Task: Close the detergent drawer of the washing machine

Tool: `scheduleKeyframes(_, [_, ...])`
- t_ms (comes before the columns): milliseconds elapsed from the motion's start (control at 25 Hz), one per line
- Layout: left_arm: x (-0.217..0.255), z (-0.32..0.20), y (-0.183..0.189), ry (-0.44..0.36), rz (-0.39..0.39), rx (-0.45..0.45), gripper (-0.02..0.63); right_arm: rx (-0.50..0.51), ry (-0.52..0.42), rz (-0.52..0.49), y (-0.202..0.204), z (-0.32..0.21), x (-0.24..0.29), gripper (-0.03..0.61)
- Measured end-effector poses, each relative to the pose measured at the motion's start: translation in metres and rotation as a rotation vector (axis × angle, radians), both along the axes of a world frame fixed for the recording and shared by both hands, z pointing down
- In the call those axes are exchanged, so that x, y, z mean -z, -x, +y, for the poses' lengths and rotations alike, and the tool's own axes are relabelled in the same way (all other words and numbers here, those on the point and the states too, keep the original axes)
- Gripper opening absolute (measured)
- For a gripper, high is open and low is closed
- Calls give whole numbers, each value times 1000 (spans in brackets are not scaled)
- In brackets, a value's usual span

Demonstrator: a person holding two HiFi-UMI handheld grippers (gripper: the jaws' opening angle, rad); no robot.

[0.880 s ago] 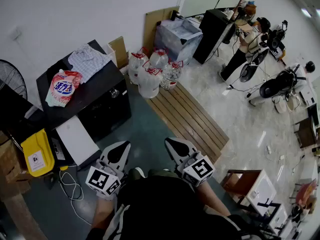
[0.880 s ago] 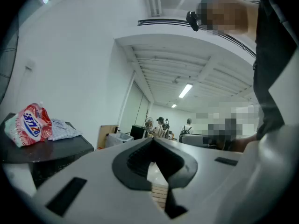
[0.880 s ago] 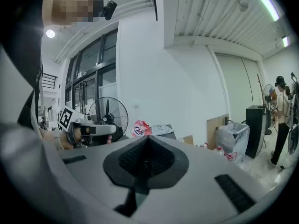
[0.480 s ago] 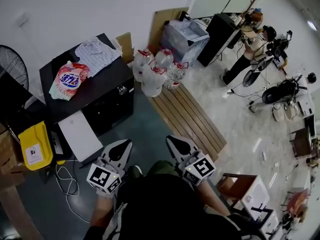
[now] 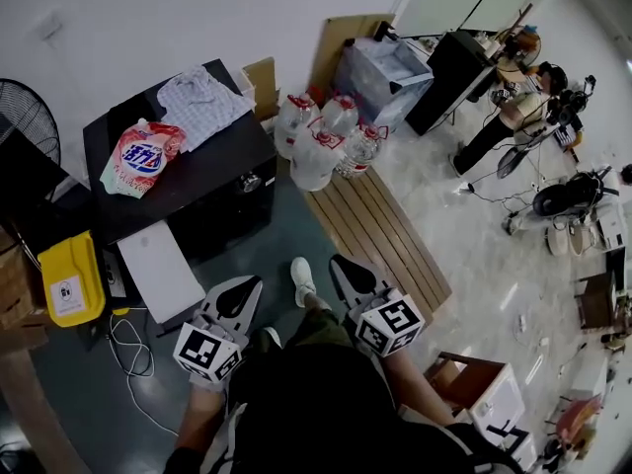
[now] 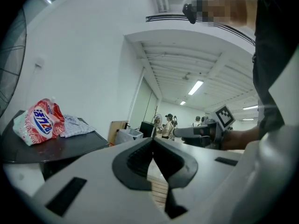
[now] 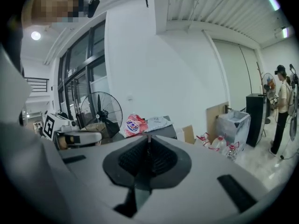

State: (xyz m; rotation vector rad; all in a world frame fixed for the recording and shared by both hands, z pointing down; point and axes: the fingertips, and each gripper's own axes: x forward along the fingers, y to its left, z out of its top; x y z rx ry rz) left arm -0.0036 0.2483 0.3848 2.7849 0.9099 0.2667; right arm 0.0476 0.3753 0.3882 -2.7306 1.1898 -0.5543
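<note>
The washing machine (image 5: 212, 191) is black, its top smooth and glossy; on it lie a shiny plastic detergent bag (image 5: 141, 158) and a soft checked cloth (image 5: 202, 97). Nearby are clear plastic water jugs (image 5: 316, 146), bare wooden slats (image 5: 380, 235), brown cardboard (image 5: 341, 42) and polished floor tiles (image 5: 474, 225)

1. Head view: bright, even illumination. The tiled floor (image 5: 484, 225) carries glare streaks, and the white wall (image 5: 197, 18) bows under strong wide-angle distortion.
2. Left gripper view: ceiling strip lights (image 6: 195, 87) supply the light. The foreground appears slightly soft. Black vignette fills the corners.
3. Right gripper view: a round lamp (image 7: 36, 35) flares at upper left. The foreground sits in shadow, and the edges curve and darken.
</note>
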Motion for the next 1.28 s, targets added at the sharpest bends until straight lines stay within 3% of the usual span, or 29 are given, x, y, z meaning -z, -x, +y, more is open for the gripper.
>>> scheduleKeyframes(280, [-6, -7, -79, -35, -25, 93, 11, 79, -119, 19, -89, -3, 2, 14])
scheduleKeyframes(520, [1, -7, -157, -64, -45, 188, 11, 208, -84, 73, -168, -11, 2, 14])
scheduleKeyframes(760, [1, -7, -207, -70, -61, 296, 11, 319, -91, 33, -227, -22, -2, 14])
scheduleKeyframes(1040, [-7, -35, -225, -67, -96, 480, 11, 526, -83, -10, -250, -66, -15, 15])
scheduleKeyframes(1280, [-16, -78, -198, -47, -118, 658, 11, 735, -68, -24, -227, -124, -19, 15])
